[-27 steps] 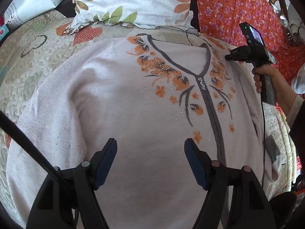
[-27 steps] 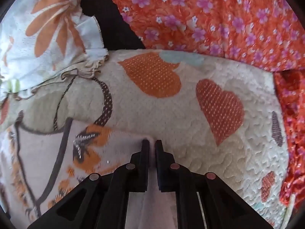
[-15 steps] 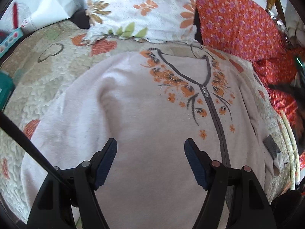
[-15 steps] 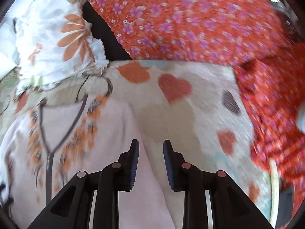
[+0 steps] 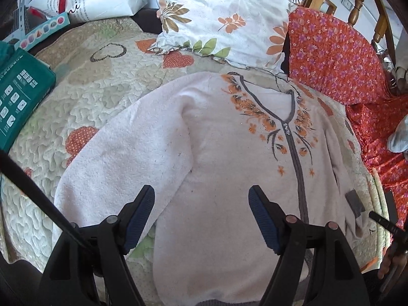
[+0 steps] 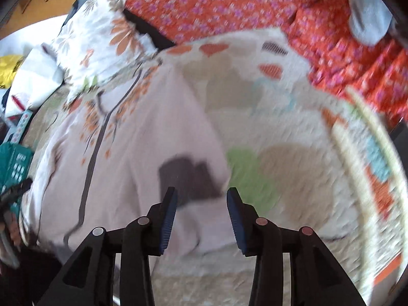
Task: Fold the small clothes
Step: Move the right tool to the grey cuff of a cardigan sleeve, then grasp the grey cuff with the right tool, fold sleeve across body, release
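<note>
Heart-patterned quilt (image 5: 84, 107) under cardigan (image 5: 216, 173)

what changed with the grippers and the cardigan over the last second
The right hand-held gripper let go of the cardigan's shoulder edge, opened, and pulled back toward the sleeve cuff. The left hand-held gripper also drew back, staying open and empty. The cardigan stayed flat on the quilt.

I saw a bed covered by a cream quilt (image 5: 84, 107) with heart patches. A pale pink cardigan (image 5: 216, 168) lay flat directly on it. Beyond the cardigan's collar rested a floral pillow (image 5: 229, 17); right of the cardigan lay orange flowered fabric (image 5: 336, 58), and left of it a teal box (image 5: 20, 94).
</note>
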{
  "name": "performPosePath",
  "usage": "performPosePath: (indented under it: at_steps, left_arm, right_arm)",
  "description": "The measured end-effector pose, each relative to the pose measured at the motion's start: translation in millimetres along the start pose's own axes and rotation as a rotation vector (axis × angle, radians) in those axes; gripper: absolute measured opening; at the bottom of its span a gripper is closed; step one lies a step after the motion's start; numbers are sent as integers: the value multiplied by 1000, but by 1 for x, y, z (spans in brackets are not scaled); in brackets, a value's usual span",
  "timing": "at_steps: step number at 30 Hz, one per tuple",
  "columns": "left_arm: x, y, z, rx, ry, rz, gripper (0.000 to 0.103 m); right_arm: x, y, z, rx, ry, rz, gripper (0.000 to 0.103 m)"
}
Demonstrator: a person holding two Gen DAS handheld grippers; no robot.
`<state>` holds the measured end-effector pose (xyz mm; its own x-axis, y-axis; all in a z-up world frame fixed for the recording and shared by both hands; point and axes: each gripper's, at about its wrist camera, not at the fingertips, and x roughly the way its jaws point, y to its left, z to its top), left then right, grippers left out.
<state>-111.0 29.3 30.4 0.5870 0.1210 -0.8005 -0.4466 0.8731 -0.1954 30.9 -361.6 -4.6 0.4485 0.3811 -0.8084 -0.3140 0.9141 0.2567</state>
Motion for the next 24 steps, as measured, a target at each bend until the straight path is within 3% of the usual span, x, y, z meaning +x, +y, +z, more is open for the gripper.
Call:
performPosePath:
  at_steps: [3,6,7,9,12,17,24]
  left_arm:
    - [4,2,-2,-1,-31,-17,75]
    - [14,2,-3,12,-29,-4,75]
    - [16,2,-2,13,-25,0,75]
    - [21,3,0,8,-11,-4,75]
    - [20,5,1,-5,-20,-10,75]
    - [16,11,4,-26,-32,-10,75]
    - [15,28,12,-142,-33,-52,75]
  right_arm:
    - [-3,14,-8,-31,-20,3,47]
    - [-3,38,-8,-129,-43,-35,61]
    - [2,46,-5,-166,-39,-66,66]
    - [21,59,-2,-226,-18,-152,66]
    - [34,52,10,-236,57,-196,5]
    - [-16,-20,22,-28,-120,-295,4]
    - [-106,-145,51,278,-301,-607,4]
